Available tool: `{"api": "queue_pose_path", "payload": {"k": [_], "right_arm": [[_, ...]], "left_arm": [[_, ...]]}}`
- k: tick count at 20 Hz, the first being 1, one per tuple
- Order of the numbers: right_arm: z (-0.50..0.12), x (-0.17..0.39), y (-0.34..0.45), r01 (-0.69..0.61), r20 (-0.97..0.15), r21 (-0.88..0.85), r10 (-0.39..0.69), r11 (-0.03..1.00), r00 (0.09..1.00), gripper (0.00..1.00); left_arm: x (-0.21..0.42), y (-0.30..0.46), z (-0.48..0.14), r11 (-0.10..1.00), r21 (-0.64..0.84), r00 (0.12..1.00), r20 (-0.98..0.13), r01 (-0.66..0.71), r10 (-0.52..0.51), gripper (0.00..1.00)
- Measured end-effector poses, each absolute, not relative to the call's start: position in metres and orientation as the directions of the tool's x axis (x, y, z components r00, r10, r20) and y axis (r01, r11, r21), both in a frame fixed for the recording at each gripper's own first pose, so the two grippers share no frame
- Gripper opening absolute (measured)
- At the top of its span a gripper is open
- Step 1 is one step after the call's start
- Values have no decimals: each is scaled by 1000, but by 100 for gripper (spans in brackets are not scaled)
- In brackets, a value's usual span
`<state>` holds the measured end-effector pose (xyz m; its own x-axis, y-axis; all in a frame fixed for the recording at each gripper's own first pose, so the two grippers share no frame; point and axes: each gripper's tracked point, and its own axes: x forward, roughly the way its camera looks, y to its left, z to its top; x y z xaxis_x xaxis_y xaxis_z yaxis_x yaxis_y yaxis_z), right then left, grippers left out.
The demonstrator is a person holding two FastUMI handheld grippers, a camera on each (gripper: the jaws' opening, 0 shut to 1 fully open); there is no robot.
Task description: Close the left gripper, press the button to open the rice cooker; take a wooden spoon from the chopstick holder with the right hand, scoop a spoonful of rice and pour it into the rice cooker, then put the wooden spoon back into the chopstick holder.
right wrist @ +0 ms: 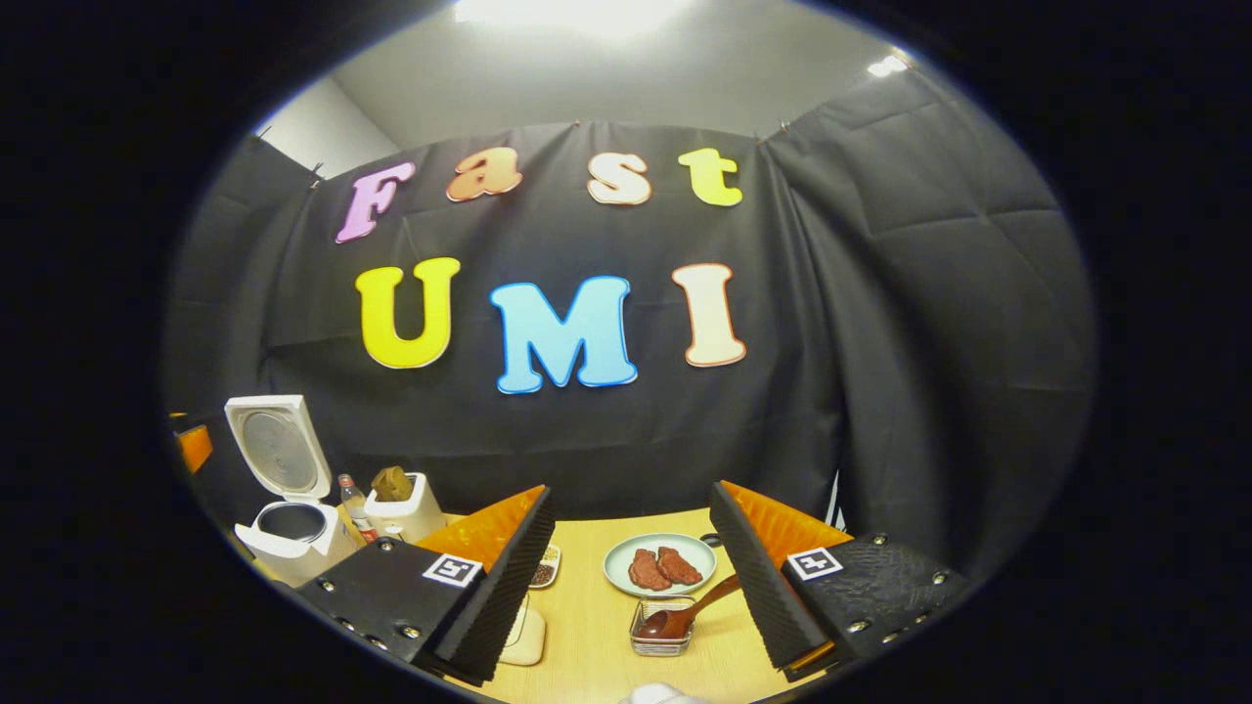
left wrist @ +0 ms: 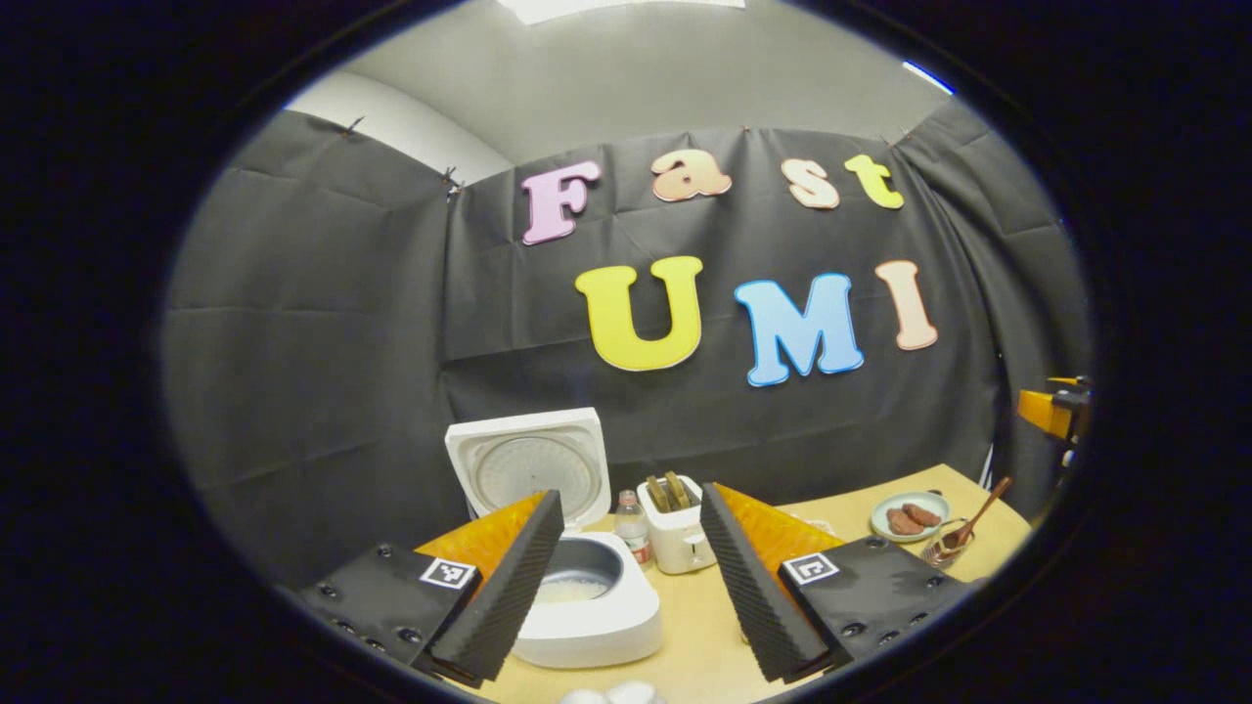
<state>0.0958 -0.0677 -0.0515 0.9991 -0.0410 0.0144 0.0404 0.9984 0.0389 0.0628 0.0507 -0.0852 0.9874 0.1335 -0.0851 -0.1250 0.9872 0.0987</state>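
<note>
Sitting past the left gripper (left wrist: 631, 577), between its wide-apart fingers, is the rice cooker (left wrist: 587, 596) — lid up, rice inside. That gripper holds nothing. The right gripper (right wrist: 631, 587) is wide open too, and holds nothing — the wooden spoon (right wrist: 690, 614) rests in a small clear holder (right wrist: 663, 626) between its fingers, near a plate (right wrist: 659, 564).

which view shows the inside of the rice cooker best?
Left gripper view: the rice cooker sits close between the fingers, lid up, white rice visible in the pot. Right gripper view shows it small at the left edge, its inside dark.
</note>
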Motion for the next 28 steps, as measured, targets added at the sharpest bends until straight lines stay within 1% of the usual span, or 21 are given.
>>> {"api": "queue_pose_path", "payload": {"k": [1,2,3,5,7,12,13,14,15,16,17,19,20,23,27,28], "right_arm": [[-45,87,-58,26,20,32,-26,999,999,97],[-40,80,-52,19,23,31,-20,999,1000,100],[-35,73,-44,7,21,36,-8,999,1000,98],[-27,62,-32,-6,20,40,6,999,1000,98],[-16,53,-25,-10,30,18,9,1000,1000,98],[-9,46,-3,-32,19,5,32,999,999,98],[-10,46,0,-34,14,2,34,999,999,98],[-12,48,5,-39,4,1,39,999,999,98],[-15,49,7,-39,-6,3,39,999,999,100],[-17,51,9,-39,-13,3,39,999,999,98],[-20,54,9,-33,-26,0,33,999,999,98],[-26,58,14,-35,-47,3,36,999,998,98],[-28,61,16,-36,-58,4,36,999,998,98],[-32,69,20,-33,-83,5,33,999,996,98],[-40,78,30,-44,-116,4,44,999,992,98],[-43,79,32,-47,-123,4,47,999,991,97]], "left_arm": [[64,56,-82,988,88,987,-79,-130,137,100],[67,62,-80,987,81,987,-72,-139,145,100],[70,69,-75,986,78,986,-64,-148,153,100],[80,85,-65,982,77,984,-44,-172,175,100],[96,101,-54,980,40,980,-37,-194,196,100],[164,140,-23,969,26,969,-10,-248,248,96],[181,148,-16,966,31,966,-1,-258,258,96],[198,155,-11,962,37,963,8,-270,270,98],[215,162,-5,961,48,962,22,-274,273,100],[231,168,-2,959,49,960,25,-279,278,99],[247,173,0,958,48,959,30,-283,282,98],[279,189,-4,952,47,953,19,-303,302,96],[295,199,-9,951,39,952,8,-307,307,99],[338,232,-34,937,30,935,-48,-349,350,99],[377,260,-68,927,47,919,-121,-372,375,96],[384,263,-78,928,52,917,-144,-369,373,98]]}}
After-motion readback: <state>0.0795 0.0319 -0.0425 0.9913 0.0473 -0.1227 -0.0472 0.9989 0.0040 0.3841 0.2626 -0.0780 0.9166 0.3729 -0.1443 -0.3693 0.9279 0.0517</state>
